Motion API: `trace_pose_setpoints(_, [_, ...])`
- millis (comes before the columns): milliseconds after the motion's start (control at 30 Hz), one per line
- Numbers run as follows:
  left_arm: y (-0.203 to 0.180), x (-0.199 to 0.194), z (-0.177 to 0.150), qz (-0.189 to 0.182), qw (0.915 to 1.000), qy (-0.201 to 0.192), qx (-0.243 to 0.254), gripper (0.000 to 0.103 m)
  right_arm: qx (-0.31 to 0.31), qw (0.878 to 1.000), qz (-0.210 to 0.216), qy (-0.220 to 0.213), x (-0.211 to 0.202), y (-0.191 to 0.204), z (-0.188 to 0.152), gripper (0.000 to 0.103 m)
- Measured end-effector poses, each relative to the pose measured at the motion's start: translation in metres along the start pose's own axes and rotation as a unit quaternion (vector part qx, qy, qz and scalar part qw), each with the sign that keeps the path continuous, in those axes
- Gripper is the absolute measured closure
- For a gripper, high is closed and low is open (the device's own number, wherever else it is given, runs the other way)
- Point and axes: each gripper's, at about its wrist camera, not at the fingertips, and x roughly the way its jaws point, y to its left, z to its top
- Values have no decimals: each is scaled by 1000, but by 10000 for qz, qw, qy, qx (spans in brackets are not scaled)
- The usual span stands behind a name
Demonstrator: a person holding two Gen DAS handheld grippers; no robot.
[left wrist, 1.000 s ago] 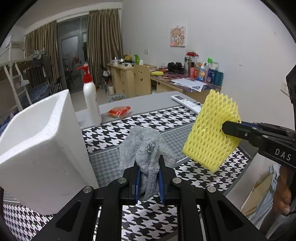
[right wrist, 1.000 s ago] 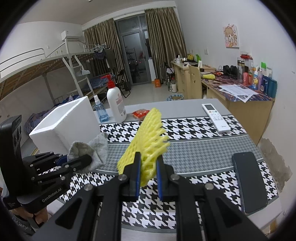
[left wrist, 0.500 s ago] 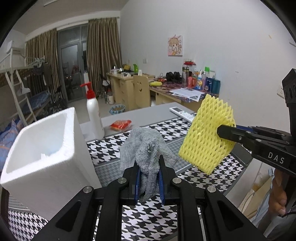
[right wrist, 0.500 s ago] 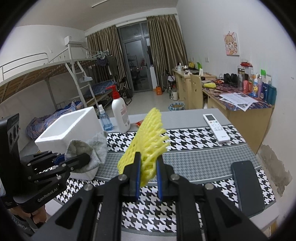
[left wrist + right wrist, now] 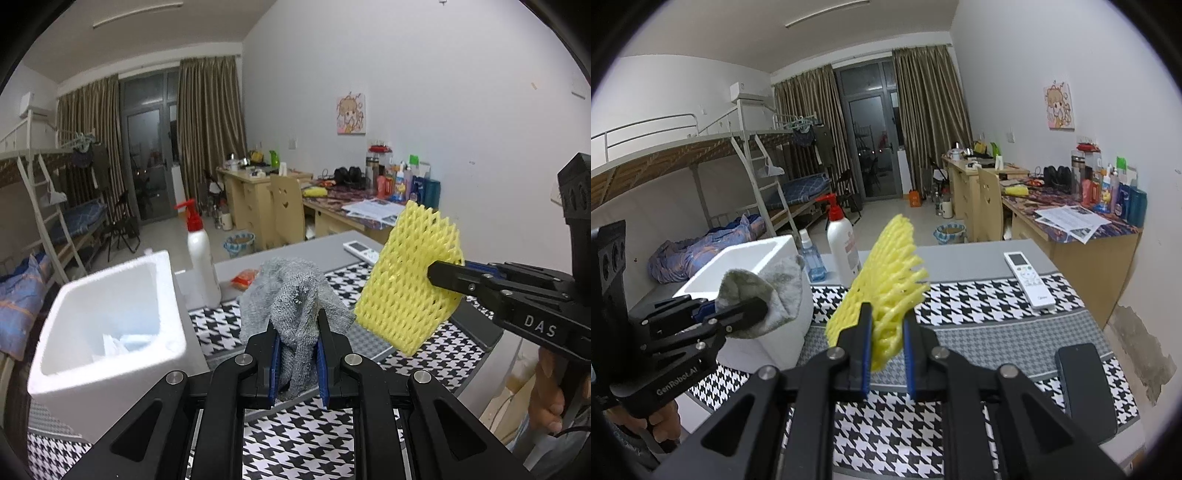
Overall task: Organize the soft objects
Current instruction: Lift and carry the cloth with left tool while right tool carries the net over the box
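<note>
Grey knit cloth [image 5: 295,299] is clamped between the left gripper [image 5: 297,354] pads, bunched and draped over the tips, hanging in the air above the houndstooth table cover [image 5: 303,443]. From the right wrist view the same cloth [image 5: 768,291] sits at 9 o'clock, in front of the foam box.

Yellow foam net sleeve [image 5: 886,280] is pinched by the right gripper [image 5: 884,350], standing up edge-on from the jaws. In the left wrist view it shows flat-on at 3 o'clock [image 5: 410,280], just beside the cloth, not touching it. Both grips are tight on their items, same as a second ago.

White foam box [image 5: 110,325] at 9 o'clock of the cloth, open top, some white scraps inside. Versus the earlier frame, its interior is now visible; before only the outer wall and rim showed. Both items ride higher in the scene, with more table showing under them, and the cloth now overlaps the box rim in the right view instead of sitting below it.

Behind the box: white pump bottle with red top [image 5: 201,266], small blue bottle [image 5: 812,258], orange packet [image 5: 245,277]. Remote control [image 5: 1028,278] at 2 o'clock of the sleeve, dark phone [image 5: 1086,387] at 4 o'clock, both flat on the table. A hand [image 5: 550,398] grips the right handle at the frame edge.
</note>
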Motion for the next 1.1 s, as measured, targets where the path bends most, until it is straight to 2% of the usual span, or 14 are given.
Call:
trace_pose_setpoints(733, [33,-21,17,152,9988,-473,-46,86,-112,9993,144,-333,4,29,22,85])
trace_pose_setpoints(1100, [46,-30,20,352,9974,-626,-79,86,-118,9987,236,-426,5,39,28,85])
